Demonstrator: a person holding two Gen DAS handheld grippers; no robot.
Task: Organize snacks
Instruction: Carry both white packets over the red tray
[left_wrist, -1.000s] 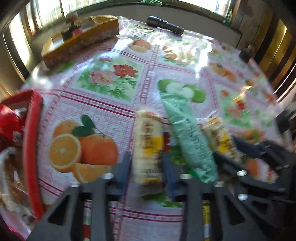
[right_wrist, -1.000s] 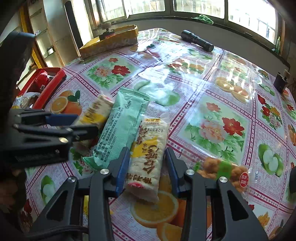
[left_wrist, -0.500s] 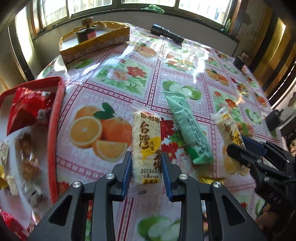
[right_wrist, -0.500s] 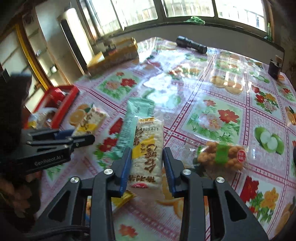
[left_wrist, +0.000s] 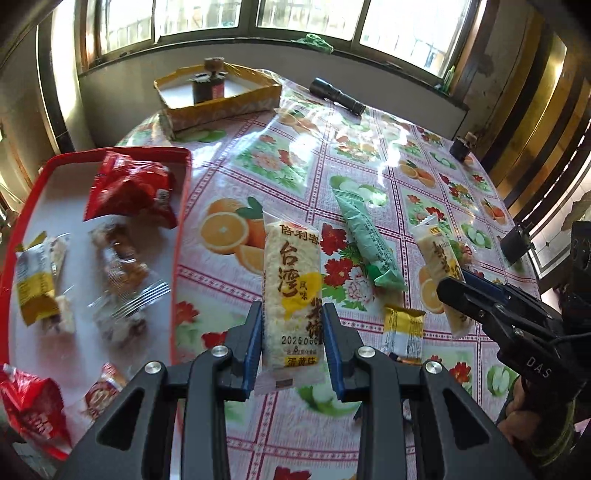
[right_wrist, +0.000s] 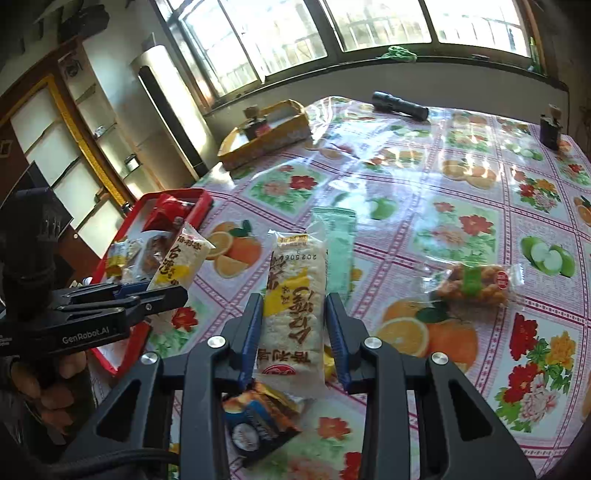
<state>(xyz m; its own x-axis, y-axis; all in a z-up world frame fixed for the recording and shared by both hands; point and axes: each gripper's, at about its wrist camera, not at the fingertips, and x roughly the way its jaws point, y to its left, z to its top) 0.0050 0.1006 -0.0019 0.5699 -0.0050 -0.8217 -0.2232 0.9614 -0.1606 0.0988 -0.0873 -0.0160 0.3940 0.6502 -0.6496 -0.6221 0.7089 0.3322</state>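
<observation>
Both tools have risen since half a second ago, each lifting its rice cracker packet off the surface. Left tool (left_wrist: 292, 345): blue pads (left_wrist: 253, 347) clamped on the sides of a rice cracker packet (left_wrist: 291, 295); print reads "台湾风味", date stamp "2025060…", rest cut off by the pad. Right tool (right_wrist: 295, 338): clamped on a second rice cracker packet (right_wrist: 295, 306), seen inverted, stamp "202506…" at its far end. Left tool body reads "GenRobot.AI" in the right wrist view; right tool body reads "DAS…", partly hidden, in the left wrist view.

Below the right tool, a dark-blue-and-orange packet (right_wrist: 258, 421) is partly covered by the held packet; label unreadable. Ahead of it lies one green packet (right_wrist: 338, 251), print too blurred to read. Right of it, one clear nut packet (right_wrist: 476, 282) with a green band.

Left of the left tool: red tray (left_wrist: 181, 221) holding about seven packets, two red bags cut off or blurred. One small yellow packet (left_wrist: 402, 332) lies right of the left tool.

Far edge of the surface (right_wrist: 424, 177): one yellow box (left_wrist: 221, 99), one black torch (left_wrist: 338, 96).
</observation>
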